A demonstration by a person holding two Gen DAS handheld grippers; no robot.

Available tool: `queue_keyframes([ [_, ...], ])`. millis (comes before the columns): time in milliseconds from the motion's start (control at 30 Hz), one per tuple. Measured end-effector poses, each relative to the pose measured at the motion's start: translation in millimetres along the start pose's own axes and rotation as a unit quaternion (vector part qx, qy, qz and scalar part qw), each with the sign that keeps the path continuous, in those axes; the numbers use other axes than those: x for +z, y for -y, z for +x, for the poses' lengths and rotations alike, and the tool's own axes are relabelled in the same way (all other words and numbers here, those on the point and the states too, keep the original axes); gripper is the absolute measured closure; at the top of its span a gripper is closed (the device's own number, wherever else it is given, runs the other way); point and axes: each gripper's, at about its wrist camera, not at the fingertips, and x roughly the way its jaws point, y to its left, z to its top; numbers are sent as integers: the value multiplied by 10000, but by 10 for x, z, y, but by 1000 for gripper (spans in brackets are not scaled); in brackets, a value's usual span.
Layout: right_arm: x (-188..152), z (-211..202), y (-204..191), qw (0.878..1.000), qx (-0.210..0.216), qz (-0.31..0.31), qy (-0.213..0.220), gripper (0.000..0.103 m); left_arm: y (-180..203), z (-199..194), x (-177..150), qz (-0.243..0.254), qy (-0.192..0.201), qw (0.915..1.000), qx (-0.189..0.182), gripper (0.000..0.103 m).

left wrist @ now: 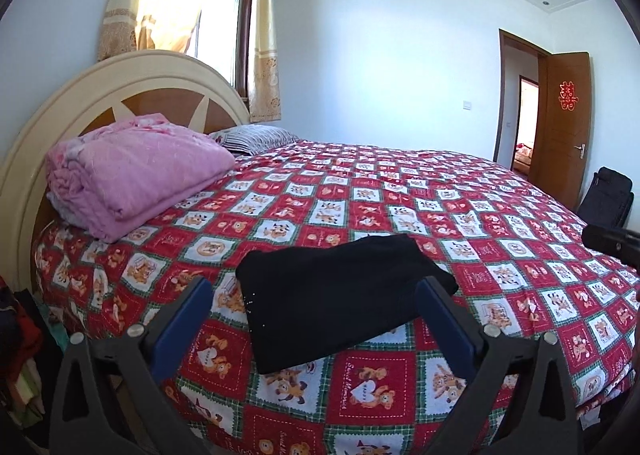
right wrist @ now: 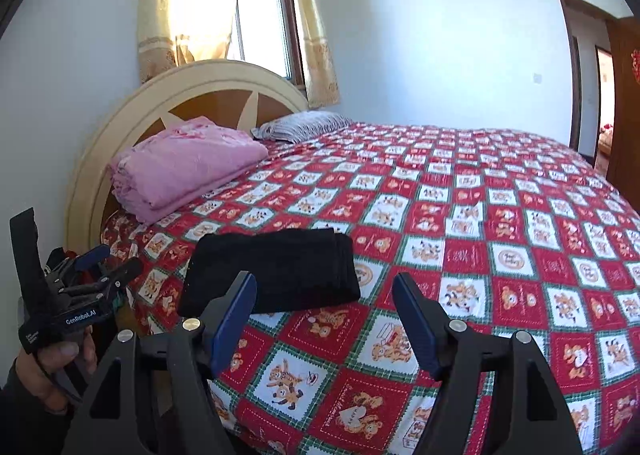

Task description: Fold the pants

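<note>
Black pants lie folded on the bedspread: soft, light, floppy; best pinched at a layered edge. Left gripper and right gripper gape wide, empty.

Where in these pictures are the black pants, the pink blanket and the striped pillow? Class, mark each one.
black pants (left wrist: 340,291), left wrist view, middle of the folded stack.
pink blanket (left wrist: 136,179), left wrist view, top face of the folded bundle.
striped pillow (right wrist: 304,125), right wrist view, middle of its upper side.

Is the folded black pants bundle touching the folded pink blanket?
Apart. The right wrist view shows red patterned bedspread between the black pants and pink blanket.
</note>
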Motion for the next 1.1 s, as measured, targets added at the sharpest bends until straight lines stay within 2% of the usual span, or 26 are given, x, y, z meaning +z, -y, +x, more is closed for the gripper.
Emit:
queue_keyframes([
  [1100,-24,-54,-86,9999,73,-124,-3,28,63,-12,-36,31,-106,9999,35,0],
])
